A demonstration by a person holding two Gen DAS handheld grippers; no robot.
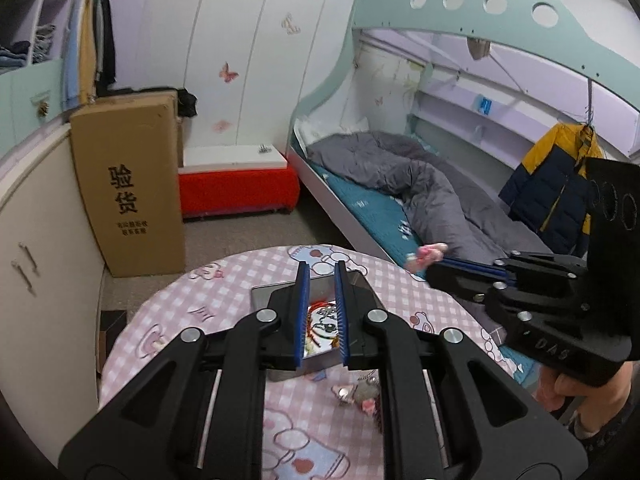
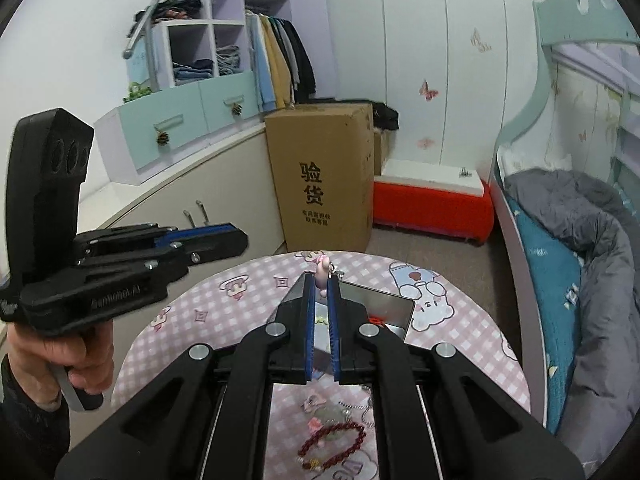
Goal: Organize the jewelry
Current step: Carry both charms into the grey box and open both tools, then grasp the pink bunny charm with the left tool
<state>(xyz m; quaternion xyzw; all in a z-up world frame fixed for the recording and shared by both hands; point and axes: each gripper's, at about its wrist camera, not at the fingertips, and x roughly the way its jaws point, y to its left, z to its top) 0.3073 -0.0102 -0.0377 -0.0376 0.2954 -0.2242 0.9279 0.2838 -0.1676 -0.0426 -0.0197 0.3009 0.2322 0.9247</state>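
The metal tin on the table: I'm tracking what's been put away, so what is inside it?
Inside the metal tin, a cartoon picture and something red show; the left gripper covers the rest.

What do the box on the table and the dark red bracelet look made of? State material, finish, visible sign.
Box: seemingly metal, smooth and shiny; its grey wall mirrors the light. Bracelet: round dark red beads, glossy; wood, stone or glass, unclear from here.
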